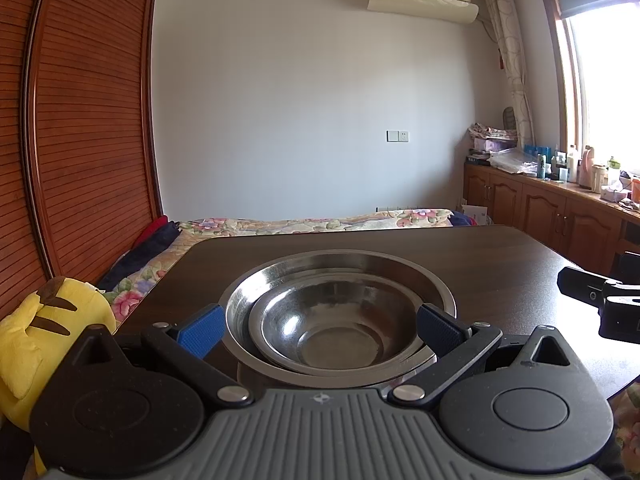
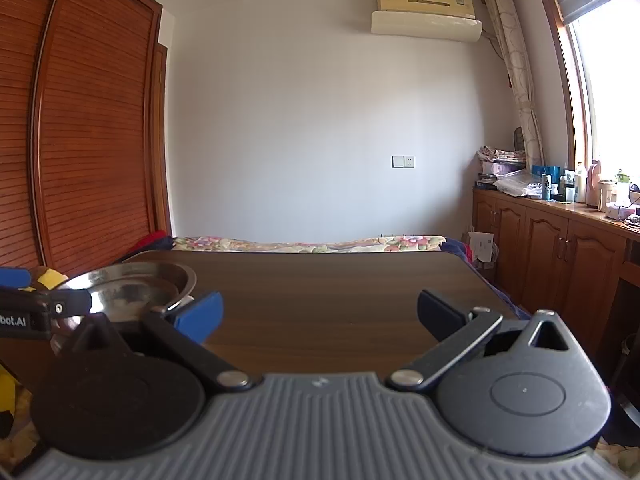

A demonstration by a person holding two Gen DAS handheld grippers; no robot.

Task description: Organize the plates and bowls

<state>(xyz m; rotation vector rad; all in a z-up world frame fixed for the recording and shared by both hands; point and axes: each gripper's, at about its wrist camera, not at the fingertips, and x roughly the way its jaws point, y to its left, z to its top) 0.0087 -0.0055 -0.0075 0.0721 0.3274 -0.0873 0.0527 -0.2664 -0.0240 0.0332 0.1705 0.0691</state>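
Left wrist view shows the dark brown wooden counter (image 1: 500, 264) filling the foreground, with a floral-covered bed (image 1: 304, 222) beyond its far edge. Near the counter's front left corner sits the large round stainless-steel bowl (image 1: 436, 280), and nested inside it, shifted toward the near side, lies the smaller stainless-steel bowl (image 1: 340, 324). The left gripper (image 1: 320, 326) stands open, its blue pads on either side of the nested pair and gripping nothing; whether the pads touch the outer rim cannot be told. The right gripper (image 2: 320, 314) is likewise spread open and empty over the bare middle of the counter, well apart from the bowls, which appear at the left of its view.

Both bowls look thin, rigid and light, with polished walls that would probably slip under a pad. The thin rolled rim seems the surest place to pinch, one finger inside and one outside. Lifting the outer bowl would likely carry the inner one along, loose and prone to rattle.
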